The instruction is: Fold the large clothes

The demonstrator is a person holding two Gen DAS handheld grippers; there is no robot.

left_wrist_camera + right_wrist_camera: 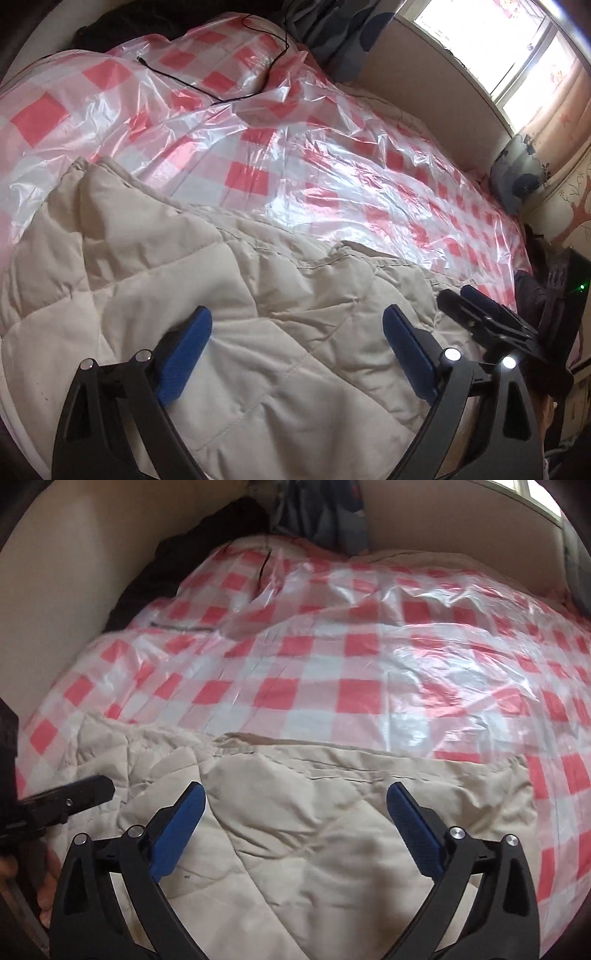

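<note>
Both claws, left claw and right claw, are hovering spread apart, gripping nothing, over the beige quilted garment; the slick checkered plastic sheet is likely letting it slide during folding.

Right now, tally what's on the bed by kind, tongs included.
Beige quilted garment: 1
Red-checked plastic sheet: 1
Black cable: 1
Open tongs: 2, left tongs, right tongs
Total: 5
</note>
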